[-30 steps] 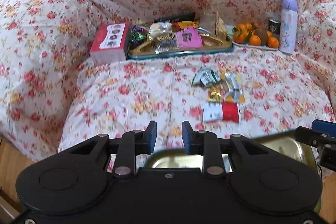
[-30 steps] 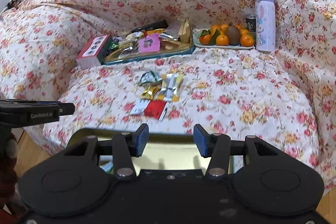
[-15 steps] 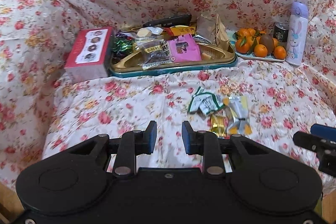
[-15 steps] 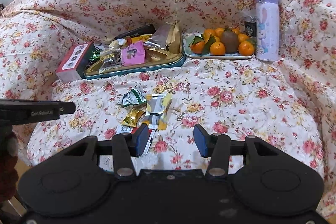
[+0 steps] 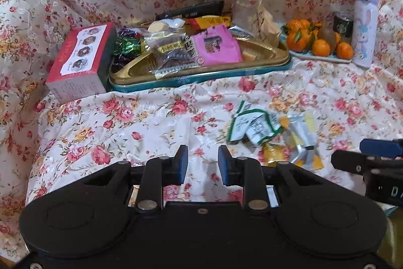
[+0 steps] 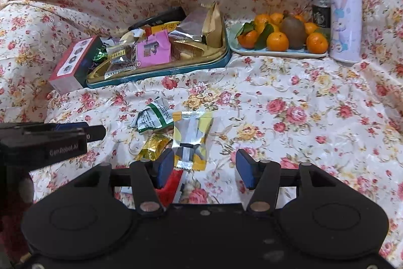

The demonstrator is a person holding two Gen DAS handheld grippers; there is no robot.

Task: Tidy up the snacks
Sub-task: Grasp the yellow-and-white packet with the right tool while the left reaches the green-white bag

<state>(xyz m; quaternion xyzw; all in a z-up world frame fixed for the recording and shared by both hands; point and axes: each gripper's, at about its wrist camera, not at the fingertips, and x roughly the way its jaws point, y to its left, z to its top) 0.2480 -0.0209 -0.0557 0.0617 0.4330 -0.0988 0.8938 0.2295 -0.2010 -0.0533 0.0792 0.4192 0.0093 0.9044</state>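
Right gripper (image 6: 205, 169), fingers parted and just widened, empty; yellow-silver packet (image 6: 190, 139) lies just beyond, left of centre, long axis near-to-far. Left gripper (image 5: 202, 165), narrowly parted and empty, is farther off.

A flowered cloth (image 6: 289, 97) covers the whole sofa, seat and back. At the back right a pale plate (image 6: 277, 52) holds oranges (image 6: 277, 41) with green leaves and a brown kiwi (image 6: 293, 30). Just beside the plate stands an upright lilac bottle (image 6: 345, 11) with a rabbit picture, and a small dark can (image 6: 321, 13) stands behind the fruit, next to the bottle.
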